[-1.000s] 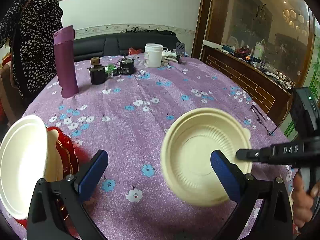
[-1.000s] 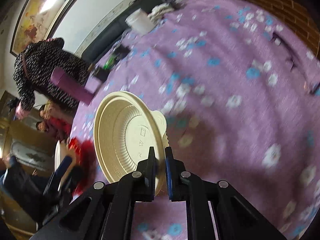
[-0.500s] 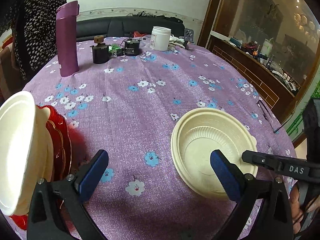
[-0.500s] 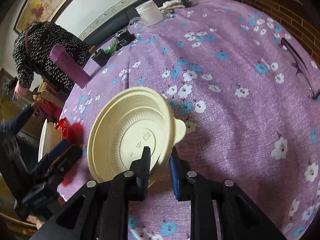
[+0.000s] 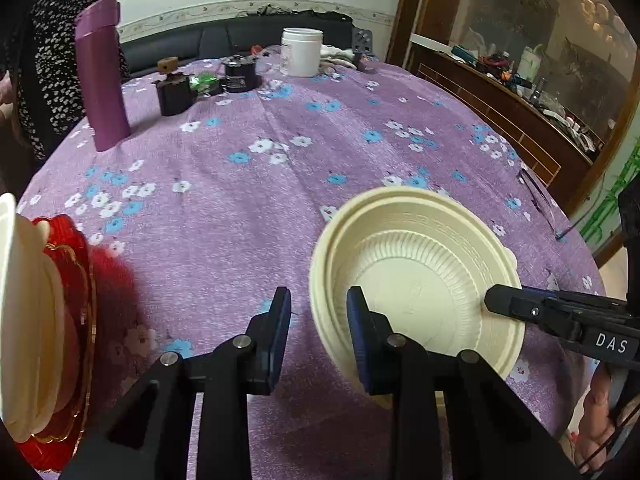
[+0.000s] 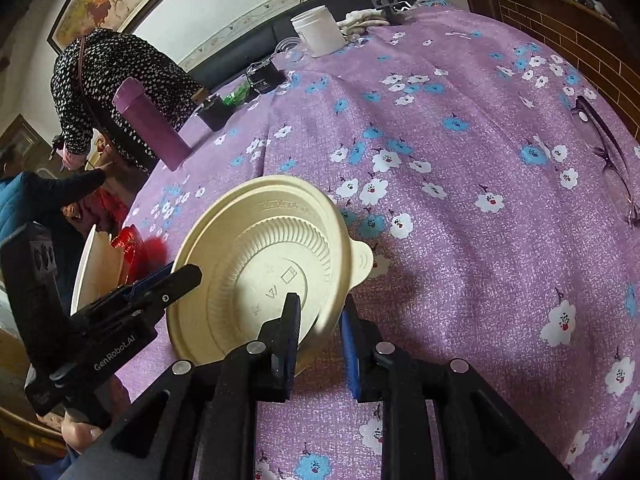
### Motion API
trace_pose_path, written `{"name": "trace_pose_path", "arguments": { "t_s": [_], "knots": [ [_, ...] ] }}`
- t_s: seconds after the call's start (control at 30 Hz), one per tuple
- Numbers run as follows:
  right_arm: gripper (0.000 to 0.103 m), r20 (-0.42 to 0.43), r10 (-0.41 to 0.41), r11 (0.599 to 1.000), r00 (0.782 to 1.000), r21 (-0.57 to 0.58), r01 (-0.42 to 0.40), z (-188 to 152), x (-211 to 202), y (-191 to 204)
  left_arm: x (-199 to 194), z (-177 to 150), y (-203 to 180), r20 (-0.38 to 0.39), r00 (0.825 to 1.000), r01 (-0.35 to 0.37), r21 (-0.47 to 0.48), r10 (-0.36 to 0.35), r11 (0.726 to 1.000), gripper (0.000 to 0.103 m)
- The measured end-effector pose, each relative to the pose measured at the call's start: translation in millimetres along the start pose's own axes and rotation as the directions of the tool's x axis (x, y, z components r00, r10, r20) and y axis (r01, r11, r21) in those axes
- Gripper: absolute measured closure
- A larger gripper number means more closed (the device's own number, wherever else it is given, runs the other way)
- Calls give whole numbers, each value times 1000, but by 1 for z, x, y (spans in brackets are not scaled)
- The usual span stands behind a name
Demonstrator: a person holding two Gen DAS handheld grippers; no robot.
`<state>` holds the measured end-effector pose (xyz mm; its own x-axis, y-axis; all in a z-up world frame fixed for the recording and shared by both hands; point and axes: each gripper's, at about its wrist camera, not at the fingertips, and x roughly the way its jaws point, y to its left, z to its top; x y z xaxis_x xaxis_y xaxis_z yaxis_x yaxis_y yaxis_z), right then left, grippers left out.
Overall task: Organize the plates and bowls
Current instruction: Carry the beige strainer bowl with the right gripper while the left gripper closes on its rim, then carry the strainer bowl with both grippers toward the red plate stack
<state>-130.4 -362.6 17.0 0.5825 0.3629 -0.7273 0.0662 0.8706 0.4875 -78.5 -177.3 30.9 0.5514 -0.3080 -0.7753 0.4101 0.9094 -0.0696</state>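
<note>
Left tool point(image 5: 316, 320) is closing on the bowl point(image 5: 416, 280) rim; right tool point(image 6: 320, 320) is loosely straddling the opposite rim. Bowl is risking tipping or slipping if either side is biting unevenly.

Purple flask point(image 5: 102, 76), white jar point(image 5: 301, 53) (far side), eyeglasses point(image 6: 610, 168).

Cream plastic bowl point(image 5: 416, 276): round, shallow, with a ribbed inner wall, a stepped rim, a small tab handle at one edge and moulded marks on its flat base. It sits tilted above the purple flowered table point(image 5: 248, 184), its near edge raised. Opposite rim edges lie between the jaws of two grippers; whether the pads press cannot be told.

At the table's left edge, white plates point(image 5: 16, 320) stand nearly on edge, stacked against a red plate with gold trim point(image 5: 76, 280). The stack's count cannot be told. The red plate is scalloped and glossy. This stack lies well apart from the bowl.
</note>
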Motion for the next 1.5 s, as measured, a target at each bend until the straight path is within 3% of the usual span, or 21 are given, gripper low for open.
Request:
{"name": "trace_pose_path", "arguments": {
  "t_s": [0.23, 0.47, 1.5],
  "knots": [
    [90, 16, 14, 1000, 1000, 9, -14, -1, -4, 0, -10, 0, -1, 22, 1000, 16, 15, -17, 1000, 76],
    [91, 13, 19, 1000, 1000, 19, -19, 1, -2, 2, -7, -2, 6, 8, 999, 38, -5, -38, 999, 76],
    [91, 16, 90, 996, 996, -26, -90, 19, -13, 40, -61, 8, 30, 126, 992, 24, -47, -18, 999, 76]
  ]
}}
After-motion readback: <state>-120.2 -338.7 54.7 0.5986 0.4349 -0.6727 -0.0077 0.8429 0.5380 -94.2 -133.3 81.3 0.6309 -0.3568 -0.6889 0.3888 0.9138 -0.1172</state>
